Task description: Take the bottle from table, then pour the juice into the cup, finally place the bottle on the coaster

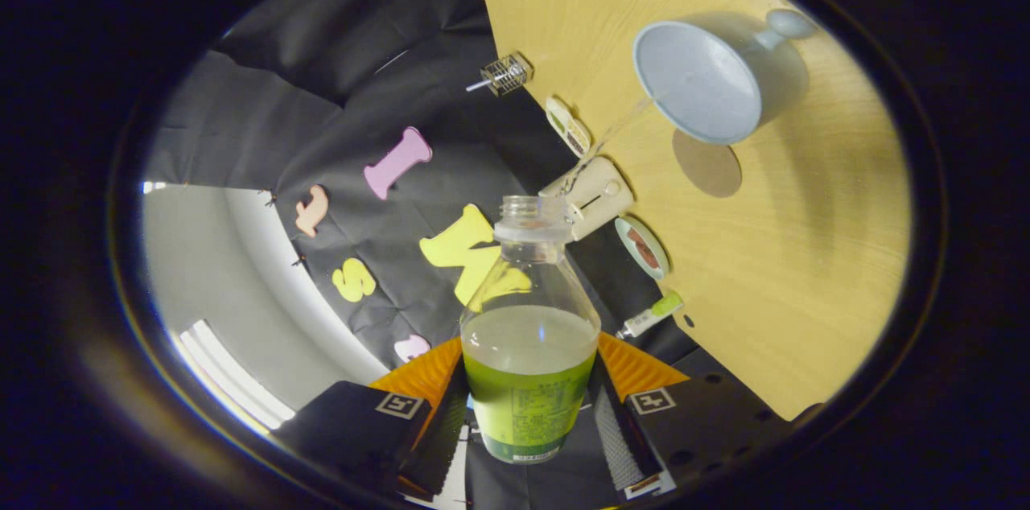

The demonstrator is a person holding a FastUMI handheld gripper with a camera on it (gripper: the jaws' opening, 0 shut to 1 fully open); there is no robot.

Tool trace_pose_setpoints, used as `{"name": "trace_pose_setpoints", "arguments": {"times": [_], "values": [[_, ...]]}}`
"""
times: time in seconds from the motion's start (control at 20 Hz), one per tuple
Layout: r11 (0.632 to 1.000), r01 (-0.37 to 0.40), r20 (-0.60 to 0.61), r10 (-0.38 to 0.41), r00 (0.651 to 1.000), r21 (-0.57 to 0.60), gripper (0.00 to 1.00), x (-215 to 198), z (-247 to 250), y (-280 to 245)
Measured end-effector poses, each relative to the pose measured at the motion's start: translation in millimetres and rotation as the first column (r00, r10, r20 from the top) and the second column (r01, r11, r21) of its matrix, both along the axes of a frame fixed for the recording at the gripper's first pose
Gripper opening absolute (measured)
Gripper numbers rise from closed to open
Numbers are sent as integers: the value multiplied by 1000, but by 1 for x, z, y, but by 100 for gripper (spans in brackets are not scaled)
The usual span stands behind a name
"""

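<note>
The gripper (529, 413) is rolled hard over, so the whole scene sits tipped sideways around it. Its jaws are clamped on the bottle (529, 349), one finger (438, 433) pressing each side of the lower body, holding firm.

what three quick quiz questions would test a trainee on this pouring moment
1. True or false: the gripper has both fingers pressed on the juice bottle.
2. Multiple choice: the thin stream leaving the bottle's open mouth runs toward A) the round brown coaster, B) the pale blue cup, C) the small green-capped tube.
3. Fill in: the coaster lies on the wooden table right beside the ____.

Key: 1 true; 2 B; 3 cup.
</note>
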State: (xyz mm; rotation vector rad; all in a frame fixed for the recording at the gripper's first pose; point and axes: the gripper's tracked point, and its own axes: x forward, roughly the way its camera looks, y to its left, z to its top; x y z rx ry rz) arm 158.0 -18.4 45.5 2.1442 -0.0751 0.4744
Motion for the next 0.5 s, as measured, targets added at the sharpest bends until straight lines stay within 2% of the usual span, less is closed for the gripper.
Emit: {"name": "trace_pose_setpoints", "arguments": {"times": [0.25,0.5], "values": [[995,-29,-23,31,999,94,78,3,-4,1],[994,-59,-24,61,998,96,78,7,-4,16]]}}
